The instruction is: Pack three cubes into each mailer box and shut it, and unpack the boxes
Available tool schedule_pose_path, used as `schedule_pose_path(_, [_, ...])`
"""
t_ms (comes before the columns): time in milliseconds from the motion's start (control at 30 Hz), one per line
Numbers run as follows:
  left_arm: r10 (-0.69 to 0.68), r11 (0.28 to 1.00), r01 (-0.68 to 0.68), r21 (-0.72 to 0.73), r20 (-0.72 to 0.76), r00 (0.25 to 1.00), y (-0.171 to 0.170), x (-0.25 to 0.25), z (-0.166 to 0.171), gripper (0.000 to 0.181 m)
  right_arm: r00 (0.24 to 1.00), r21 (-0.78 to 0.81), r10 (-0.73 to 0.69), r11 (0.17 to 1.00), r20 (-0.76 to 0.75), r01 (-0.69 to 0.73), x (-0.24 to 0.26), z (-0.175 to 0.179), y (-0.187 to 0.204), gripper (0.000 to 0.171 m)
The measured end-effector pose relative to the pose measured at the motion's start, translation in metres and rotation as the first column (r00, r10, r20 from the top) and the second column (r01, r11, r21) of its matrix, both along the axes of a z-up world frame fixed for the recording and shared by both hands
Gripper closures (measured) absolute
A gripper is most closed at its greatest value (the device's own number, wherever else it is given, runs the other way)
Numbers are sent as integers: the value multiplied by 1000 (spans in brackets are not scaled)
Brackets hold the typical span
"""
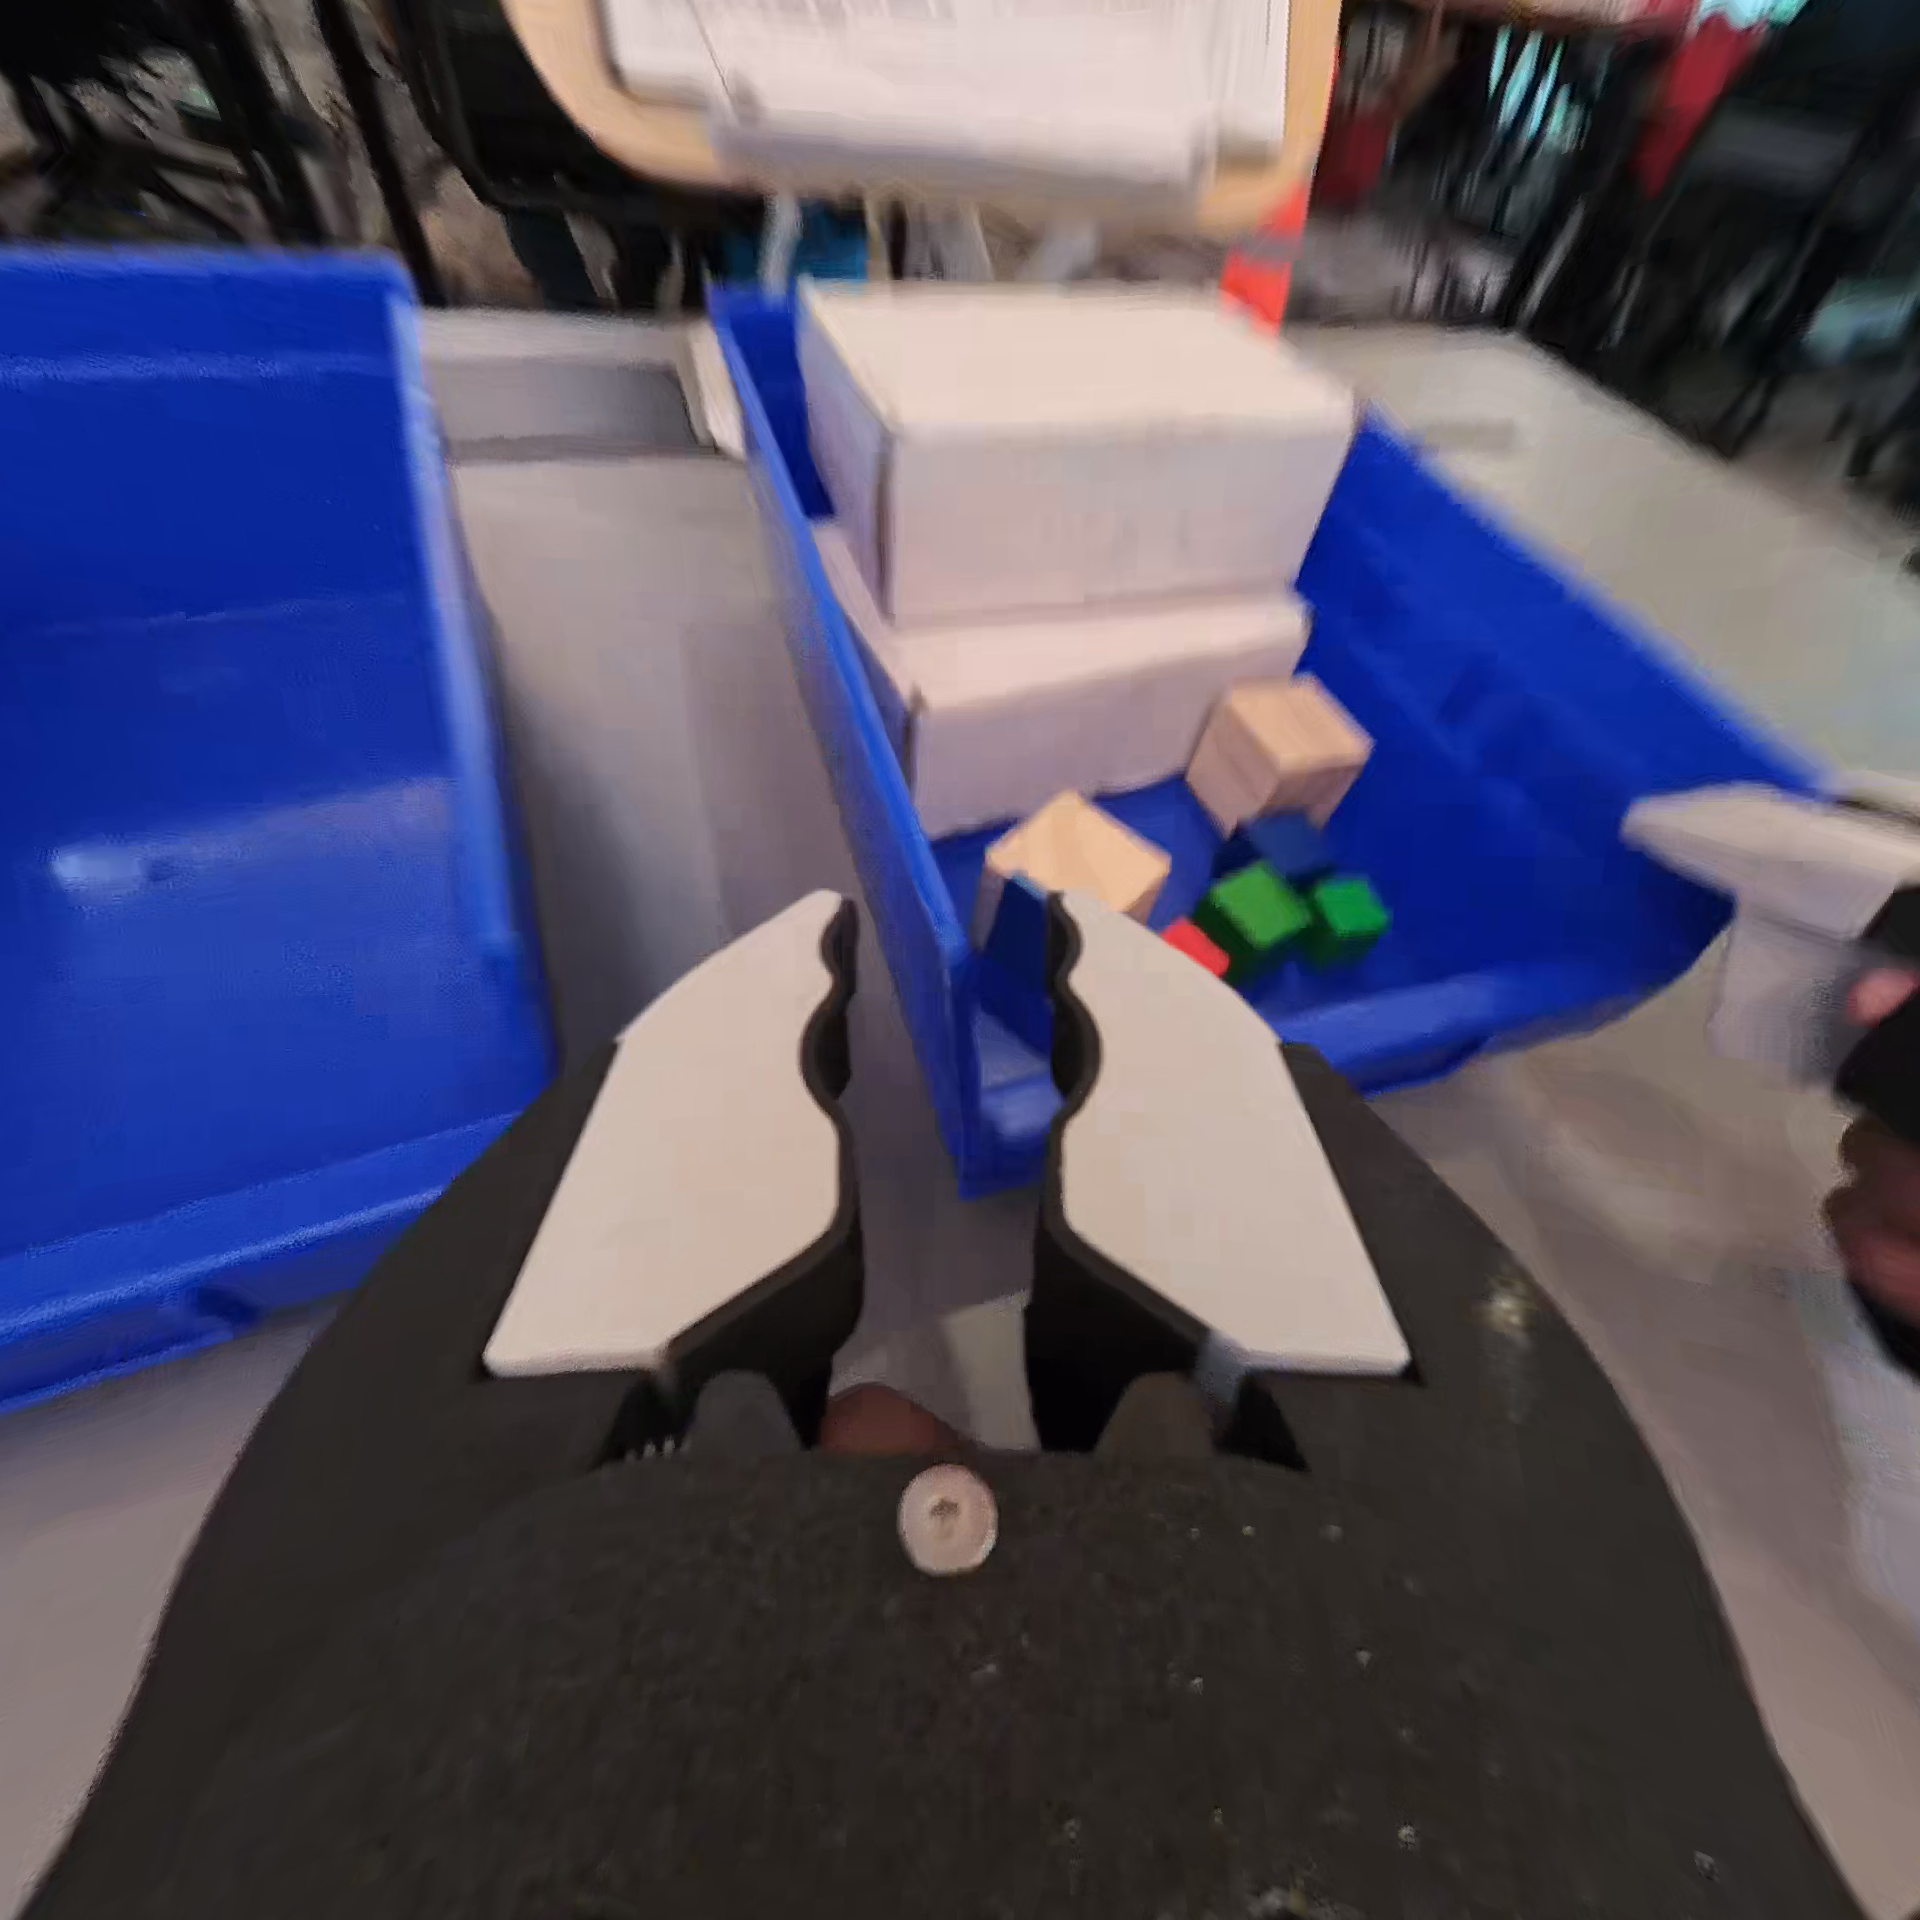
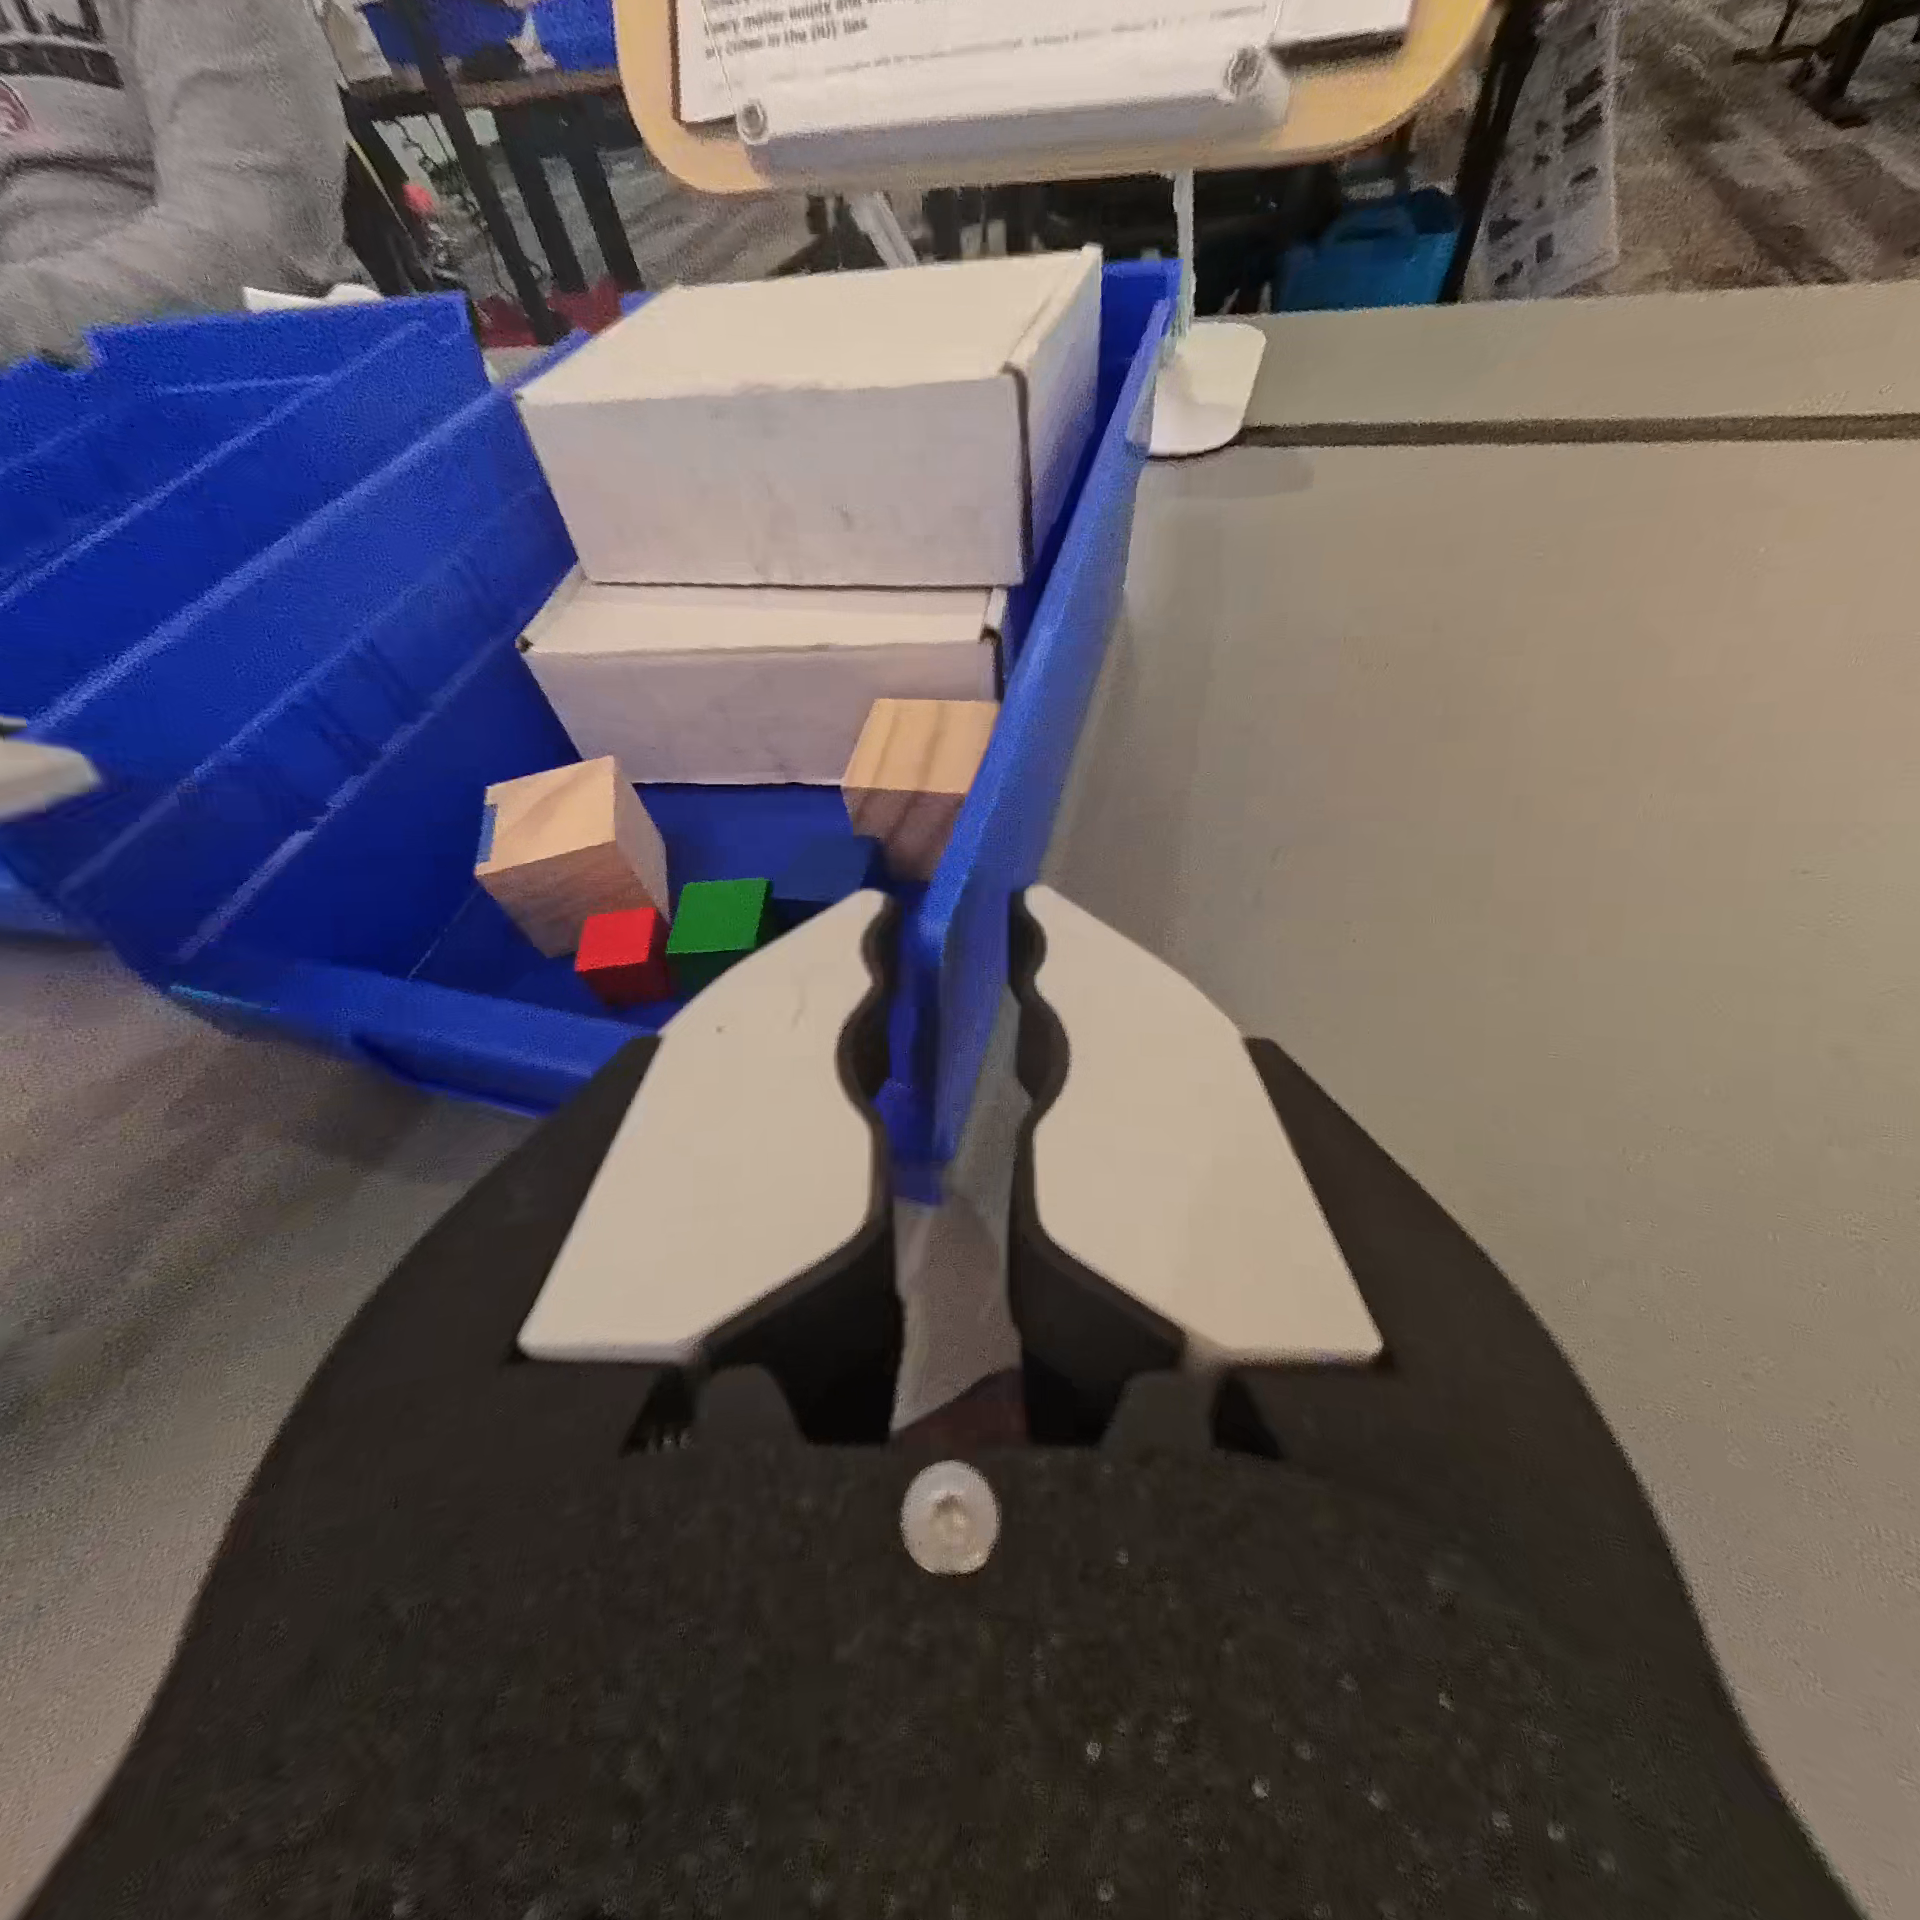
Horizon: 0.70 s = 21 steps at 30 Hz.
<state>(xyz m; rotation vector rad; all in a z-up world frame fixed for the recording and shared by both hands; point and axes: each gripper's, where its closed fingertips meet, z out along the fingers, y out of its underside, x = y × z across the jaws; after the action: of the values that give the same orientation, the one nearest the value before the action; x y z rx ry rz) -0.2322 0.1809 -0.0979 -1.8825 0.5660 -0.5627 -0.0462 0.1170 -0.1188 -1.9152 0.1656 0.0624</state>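
Observation:
A blue bin (image 1: 1507, 727) holds two stacked white mailer boxes, both shut: the top one (image 1: 1091, 468) (image 2: 790, 447) and the lower one (image 1: 1101, 707) (image 2: 758, 686). In front of them lie two wooden cubes (image 2: 566, 852) (image 2: 920, 769), a red cube (image 2: 623, 945), a green cube (image 2: 717, 914) and a blue cube (image 2: 831, 868). My left gripper (image 1: 951, 925) is open and straddles the bin's left wall (image 1: 914, 935). My right gripper (image 2: 954, 909) is closed on the bin's right wall (image 2: 961, 987). It also shows at the left view's right edge (image 1: 1787, 883).
A second blue bin (image 1: 229, 727) stands to the left on the grey table (image 2: 1507, 727). A sign on a white stand (image 2: 1205, 384) is behind the bins. A person in a grey top (image 2: 135, 135) is at the far left. My right gripper's tips are some 8 cm from the blue cube (image 2: 831, 868).

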Motion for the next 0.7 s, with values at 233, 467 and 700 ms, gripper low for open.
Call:
schedule_pose_path(233, [356, 874, -347, 341, 38, 934, 38, -174, 101, 138, 999, 146, 51, 988, 11, -52, 10, 30, -34, 149])
schedule_pose_path(467, [76, 994, -60, -86, 188, 979, 64, -245, 11, 136, 968, 211, 82, 968, 235, -133, -29, 46, -39, 152])
schedule_pose_path(700, [240, 964, -248, -94, -89, 967, 105, -259, -40, 162, 910, 170, 358, 903, 207, -394, -156, 31, -47, 141])
